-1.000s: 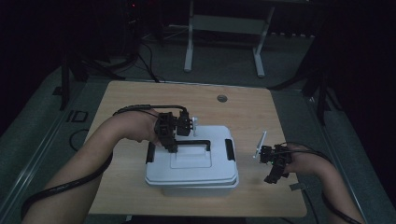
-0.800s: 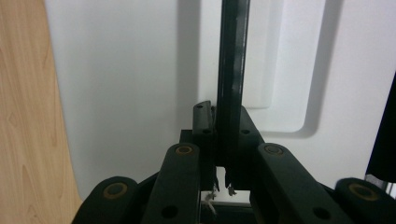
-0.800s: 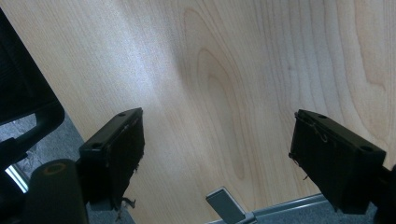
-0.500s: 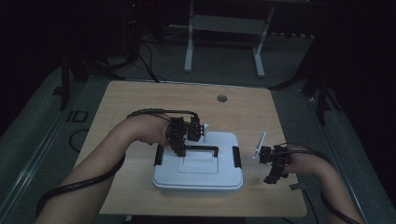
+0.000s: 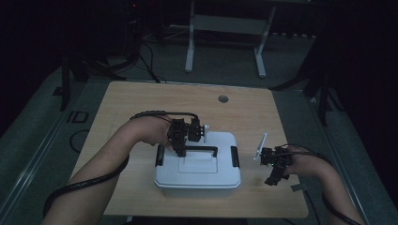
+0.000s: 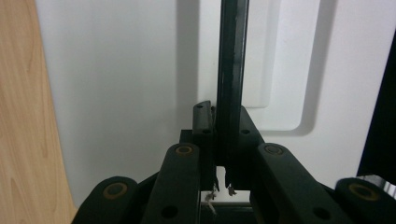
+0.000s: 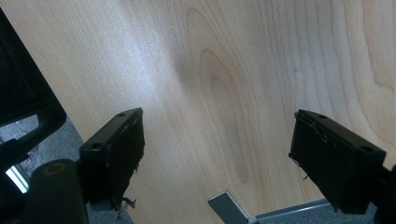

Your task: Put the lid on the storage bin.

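While a light wooden table (image 5: 141, 112) with a small round grommet hole (image 5: 223, 99) near its far edge is taking up most of the high view, a white rectangular plastic storage box (image 5: 199, 173) is sitting on it near the front edge, roughly midway across. Its flat white lid (image 6: 116, 79) is lying on top, with a black clip (image 5: 160, 157) at the left end and another black clip (image 5: 234, 156) at the right end. A slim black carrying handle (image 5: 202, 149) is running across the lid's far half. The left gripper (image 5: 180, 150) is reaching in over the box's far left part, and its jaws are clamped together on that black handle (image 6: 232, 70), gripping it close to its left end. The right gripper (image 5: 272, 174) is hovering low over bare wood to the right of the box, well apart from it, its two black jaws standing wide apart with nothing between them (image 7: 217, 158). A small grey metal bracket (image 7: 229, 207) is showing at the table's edge just below those jaws.
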Demonstrator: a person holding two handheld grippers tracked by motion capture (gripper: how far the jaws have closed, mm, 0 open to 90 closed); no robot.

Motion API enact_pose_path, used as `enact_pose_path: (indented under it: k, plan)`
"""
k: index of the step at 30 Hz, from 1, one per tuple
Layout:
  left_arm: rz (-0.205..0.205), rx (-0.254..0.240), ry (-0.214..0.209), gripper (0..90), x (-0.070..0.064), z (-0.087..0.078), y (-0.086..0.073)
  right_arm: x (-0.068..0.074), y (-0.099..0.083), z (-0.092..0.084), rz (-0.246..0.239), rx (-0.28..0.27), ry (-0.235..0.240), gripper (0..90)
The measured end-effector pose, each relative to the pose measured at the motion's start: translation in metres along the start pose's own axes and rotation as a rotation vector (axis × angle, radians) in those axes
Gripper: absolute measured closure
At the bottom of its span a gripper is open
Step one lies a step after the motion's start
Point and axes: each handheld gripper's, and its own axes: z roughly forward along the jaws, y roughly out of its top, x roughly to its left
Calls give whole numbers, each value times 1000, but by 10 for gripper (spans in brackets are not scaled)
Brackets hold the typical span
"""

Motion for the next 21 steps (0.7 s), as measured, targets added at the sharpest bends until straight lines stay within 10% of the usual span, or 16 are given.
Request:
enact_pose_path:
  k: [21]
  plan:
    - [-21,0,-37,836,8,11,1,0,2,3,-9,3,3,174]
